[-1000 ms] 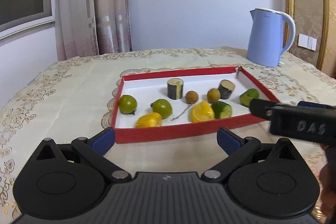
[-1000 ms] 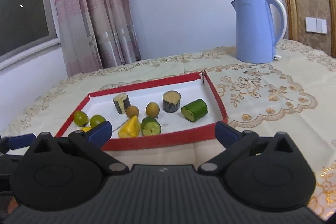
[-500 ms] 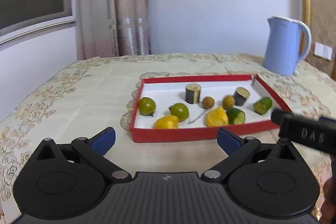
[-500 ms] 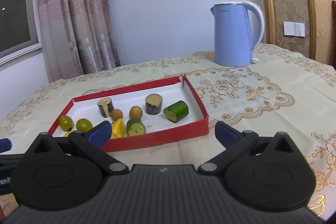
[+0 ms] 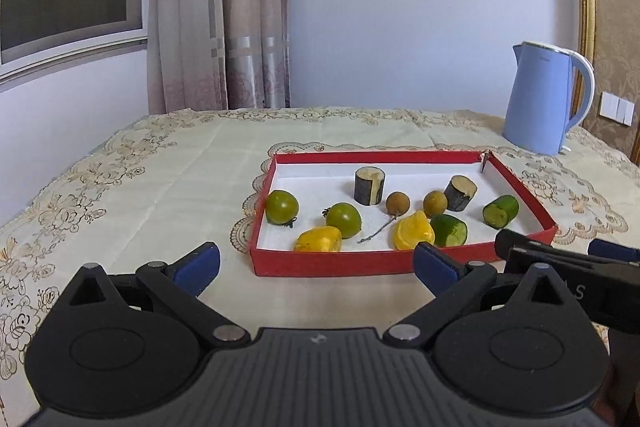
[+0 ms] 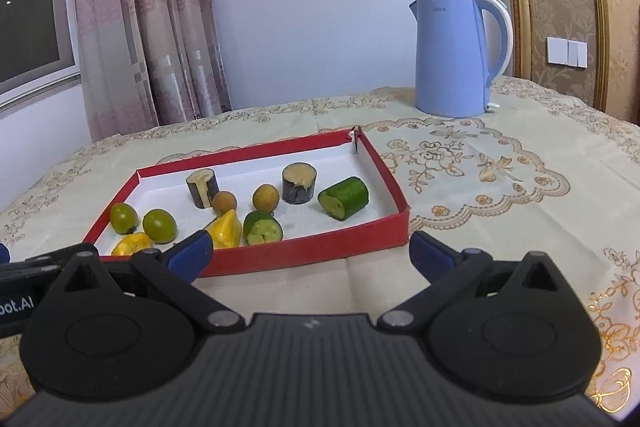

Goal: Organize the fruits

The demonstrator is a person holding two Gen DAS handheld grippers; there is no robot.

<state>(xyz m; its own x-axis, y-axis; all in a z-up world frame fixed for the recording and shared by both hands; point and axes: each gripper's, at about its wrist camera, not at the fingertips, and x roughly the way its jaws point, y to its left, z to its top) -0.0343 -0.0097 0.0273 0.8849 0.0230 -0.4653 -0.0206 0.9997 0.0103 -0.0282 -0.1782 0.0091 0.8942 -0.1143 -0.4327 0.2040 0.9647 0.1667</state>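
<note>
Lace-patterned tablecloth (image 5: 168, 187) carries the red tray (image 5: 332, 263) holding all the fruits; it lies ahead of both my tongs, long axis crosswise; my left gripper (image 5: 316, 263) and right gripper (image 6: 306, 251) gape empty; right looks nearer the cucumber piece (image 6: 344, 197).

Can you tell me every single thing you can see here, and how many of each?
Shallow red cardboard tray with white floor: 1, on the tablecloth.
Round green tomatoes: 2, tray's left end.
Yellow fruit pieces: 2, near front wall.
Small round brown longans: 2, middle.
Dark-skinned sugarcane stubs: 2, toward the back.
Green cucumber chunks: 2, right part.
Light blue electric kettle: 1, behind the tray.
Cream embroidered tablecloth: 1, covering the table.
Pink patterned curtain: 1, back left.
Left gripper: open, empty.
Right gripper: open, empty.
</note>
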